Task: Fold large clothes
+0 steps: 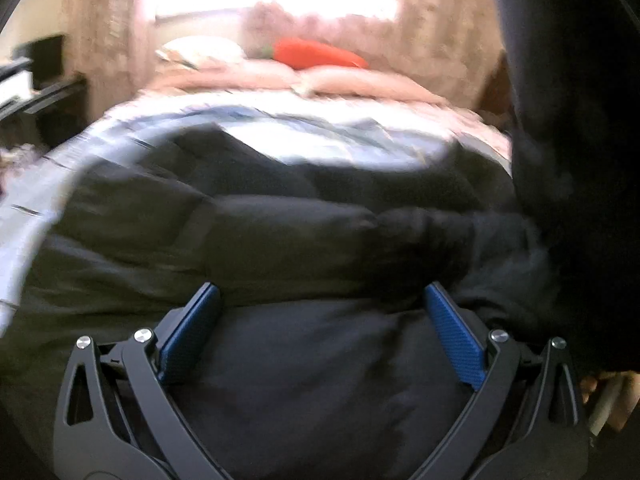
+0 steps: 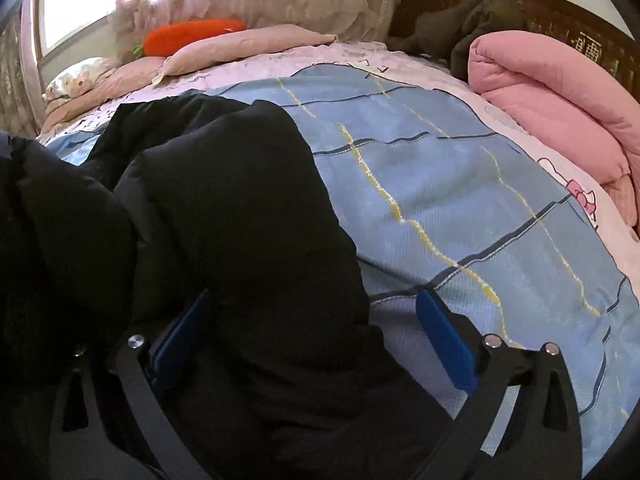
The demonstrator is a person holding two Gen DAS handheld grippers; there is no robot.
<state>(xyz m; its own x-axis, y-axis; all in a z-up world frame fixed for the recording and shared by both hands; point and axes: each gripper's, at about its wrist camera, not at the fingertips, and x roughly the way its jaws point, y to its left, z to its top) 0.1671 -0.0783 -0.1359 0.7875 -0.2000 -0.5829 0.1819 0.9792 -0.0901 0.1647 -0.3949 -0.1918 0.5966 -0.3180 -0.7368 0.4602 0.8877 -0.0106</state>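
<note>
A large black puffy coat [image 1: 280,232] lies on the bed and fills the lower part of the blurred left wrist view. My left gripper [image 1: 320,300] is open, its blue pads spread wide just above the coat's padding, holding nothing. In the right wrist view the coat [image 2: 224,200] covers the left half, its right edge lying on the blue checked bedsheet [image 2: 460,184]. My right gripper [image 2: 312,300] is open; coat fabric lies between its spread fingers, the left pad [image 2: 180,336] partly sunk in the coat, the right pad [image 2: 444,332] over the sheet.
A folded pink quilt [image 2: 552,100] lies at the right of the bed by the dark headboard [image 2: 560,20]. An orange carrot-shaped pillow [image 2: 188,36], beige pillows [image 2: 240,48] and a curtained window stand at the far side. A dark desk [image 1: 44,84] stands left of the bed.
</note>
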